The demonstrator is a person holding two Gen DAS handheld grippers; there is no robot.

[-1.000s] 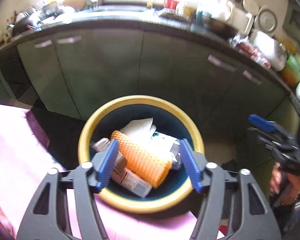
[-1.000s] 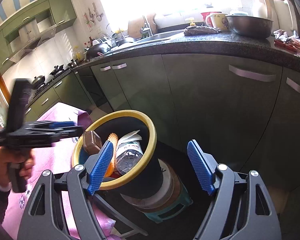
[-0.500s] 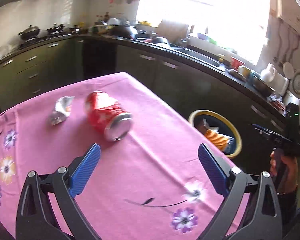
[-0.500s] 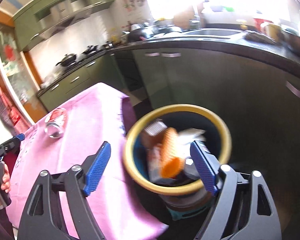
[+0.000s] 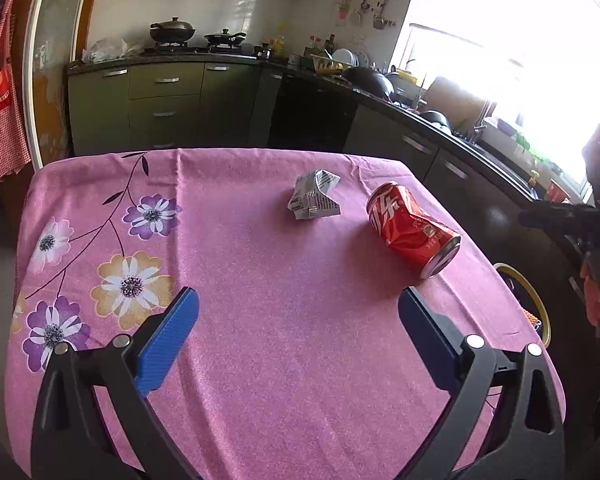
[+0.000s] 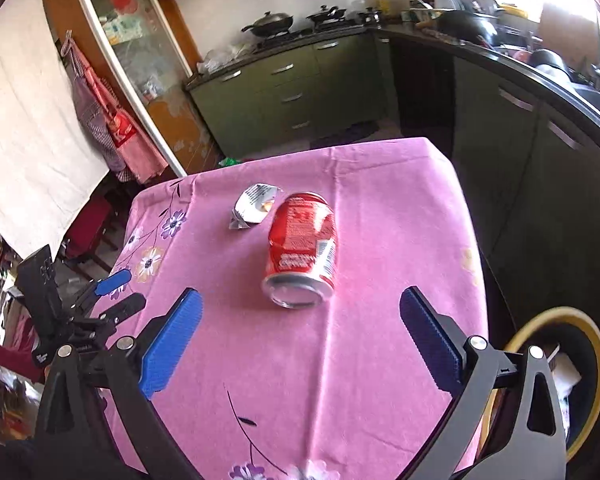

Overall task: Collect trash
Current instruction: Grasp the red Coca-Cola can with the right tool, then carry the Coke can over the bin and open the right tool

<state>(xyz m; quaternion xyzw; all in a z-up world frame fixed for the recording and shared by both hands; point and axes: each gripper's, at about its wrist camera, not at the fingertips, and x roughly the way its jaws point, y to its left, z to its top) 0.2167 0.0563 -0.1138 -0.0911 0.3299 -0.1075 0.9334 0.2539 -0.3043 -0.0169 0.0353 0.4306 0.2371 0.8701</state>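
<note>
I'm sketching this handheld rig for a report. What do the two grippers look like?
Both match: the left gripper and right gripper have black open-frame arms with silver pivot bolts and two flat, ribbed blue finger pads. No cables show. The left one's handle carries small, illegible white lettering.

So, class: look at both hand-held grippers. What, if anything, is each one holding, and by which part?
Nothing is held. The left hand-held gripper and the right hand-held gripper are both open and empty; the red can and the crumpled wrapper lie on the tablecloth.
</note>
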